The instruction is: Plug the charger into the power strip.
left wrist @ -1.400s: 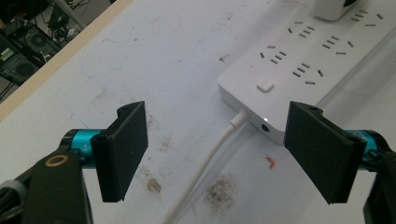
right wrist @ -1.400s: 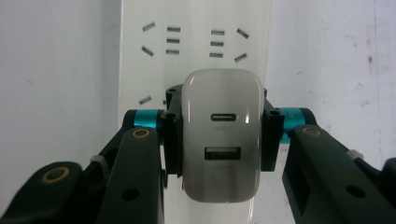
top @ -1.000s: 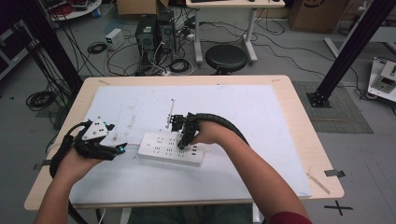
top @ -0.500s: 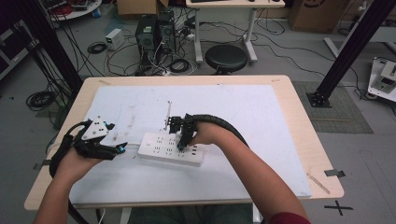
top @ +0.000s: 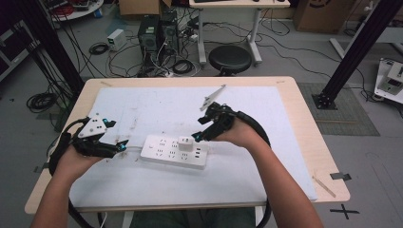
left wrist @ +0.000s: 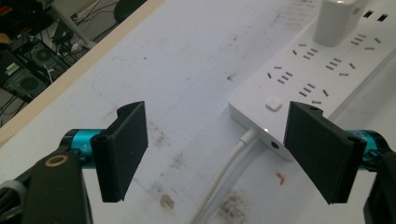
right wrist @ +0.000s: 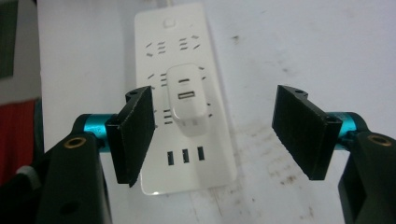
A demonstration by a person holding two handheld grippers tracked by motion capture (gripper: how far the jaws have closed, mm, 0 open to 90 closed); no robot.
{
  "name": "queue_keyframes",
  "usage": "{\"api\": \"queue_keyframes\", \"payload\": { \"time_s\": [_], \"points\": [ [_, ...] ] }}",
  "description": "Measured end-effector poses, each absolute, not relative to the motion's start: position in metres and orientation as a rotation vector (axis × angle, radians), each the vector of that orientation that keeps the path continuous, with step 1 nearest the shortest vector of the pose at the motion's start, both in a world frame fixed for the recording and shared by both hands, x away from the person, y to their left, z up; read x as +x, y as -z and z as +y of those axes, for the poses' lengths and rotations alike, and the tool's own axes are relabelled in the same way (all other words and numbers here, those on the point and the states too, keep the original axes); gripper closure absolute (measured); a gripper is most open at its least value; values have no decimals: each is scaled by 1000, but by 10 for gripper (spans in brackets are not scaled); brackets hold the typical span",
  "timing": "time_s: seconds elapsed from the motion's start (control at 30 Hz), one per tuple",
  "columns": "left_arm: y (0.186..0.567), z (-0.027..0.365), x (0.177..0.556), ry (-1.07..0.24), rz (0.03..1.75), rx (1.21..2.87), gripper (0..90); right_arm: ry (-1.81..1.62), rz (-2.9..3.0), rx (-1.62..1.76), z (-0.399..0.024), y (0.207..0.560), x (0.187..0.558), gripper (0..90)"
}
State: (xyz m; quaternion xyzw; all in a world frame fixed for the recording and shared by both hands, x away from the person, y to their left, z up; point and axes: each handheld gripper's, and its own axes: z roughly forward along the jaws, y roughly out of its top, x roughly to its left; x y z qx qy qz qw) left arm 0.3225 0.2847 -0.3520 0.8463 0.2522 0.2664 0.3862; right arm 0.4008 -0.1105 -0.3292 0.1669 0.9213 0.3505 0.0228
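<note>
The right gripper point(top: 203, 128) has just been opening, jaws apart and empty, above the white charger point(top: 185, 142) seated in the power strip point(top: 174, 151) mid-mat; plugging-in looks done; left gripper point(top: 113, 135) gapes empty by the strip's cord end; next, likely withdraw clear.

Charger point(top: 185, 143) on power strip point(top: 174, 151), mid-table point(top: 294, 123).

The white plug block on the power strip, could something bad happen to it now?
Maybe two things. The white charger stands in the power strip with the right gripper open above it, jaws just opened, nothing between them; if it isn't fully seated, it could tip loose. Also, the left gripper is open beside the strip's end, not holding it, so a bump near its cable might slide the strip.
</note>
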Motion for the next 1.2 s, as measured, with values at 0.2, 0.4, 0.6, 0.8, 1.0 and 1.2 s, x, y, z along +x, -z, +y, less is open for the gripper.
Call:
{"api": "queue_keyframes", "payload": {
  "time_s": [0.2, 0.4, 0.6, 0.8, 1.0, 1.2],
  "points": [
    [352, 286, 328, -649, 621, 2110, 213, -1285, 2690, 649, -156, 330, 387, 209],
    [359, 286, 332, -613, 619, 2053, 210, -1347, 2600, 713, -185, 339, 372, 202],
    [366, 288, 334, -603, 636, 2023, 210, -1406, 2550, 743, -205, 349, 367, 202],
    [368, 287, 334, -597, 641, 2019, 210, -1419, 2529, 773, -213, 352, 366, 202],
    [366, 286, 332, -595, 640, 2025, 210, -1428, 2511, 777, -214, 351, 367, 202],
    [362, 284, 333, -598, 634, 2033, 210, -1437, 2504, 780, -216, 351, 368, 202]
  ]
}}
